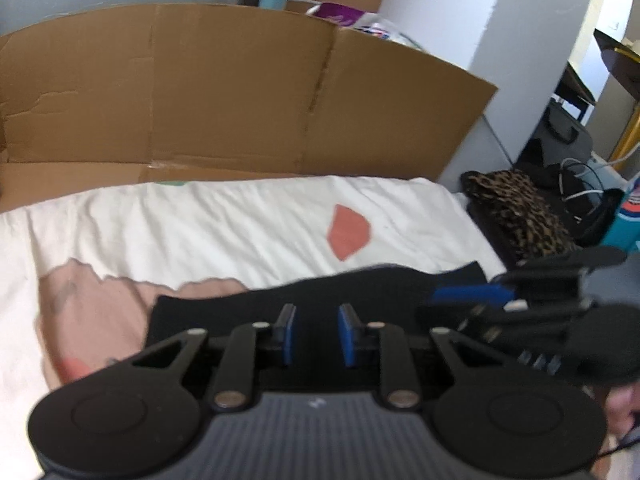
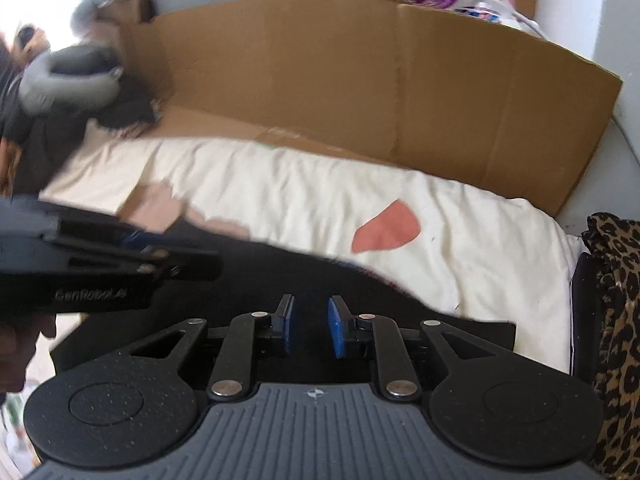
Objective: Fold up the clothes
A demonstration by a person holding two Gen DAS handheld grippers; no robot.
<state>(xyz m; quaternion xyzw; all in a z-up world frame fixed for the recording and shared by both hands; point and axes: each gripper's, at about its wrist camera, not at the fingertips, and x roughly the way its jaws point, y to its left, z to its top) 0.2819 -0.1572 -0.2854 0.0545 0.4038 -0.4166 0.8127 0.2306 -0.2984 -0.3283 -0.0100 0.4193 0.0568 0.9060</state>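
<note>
A black garment [image 1: 360, 288] lies flat on a white bedsheet [image 1: 240, 224], right under both grippers; it also shows in the right wrist view [image 2: 400, 304]. My left gripper [image 1: 317, 330] is open and empty above the garment's near part. My right gripper [image 2: 310, 326] is open and empty above the same garment. The right gripper appears from the side at the right of the left wrist view [image 1: 472, 294]. The left gripper appears at the left of the right wrist view [image 2: 132, 256], blurred.
A flattened cardboard wall [image 1: 240, 92] stands behind the bed. The sheet has pink [image 1: 96, 312] and coral [image 1: 348, 232] patches. A leopard-print cloth [image 2: 616, 320] lies at the right, cables and bags [image 1: 580, 188] beyond it. A grey neck pillow [image 2: 68, 76] sits at far left.
</note>
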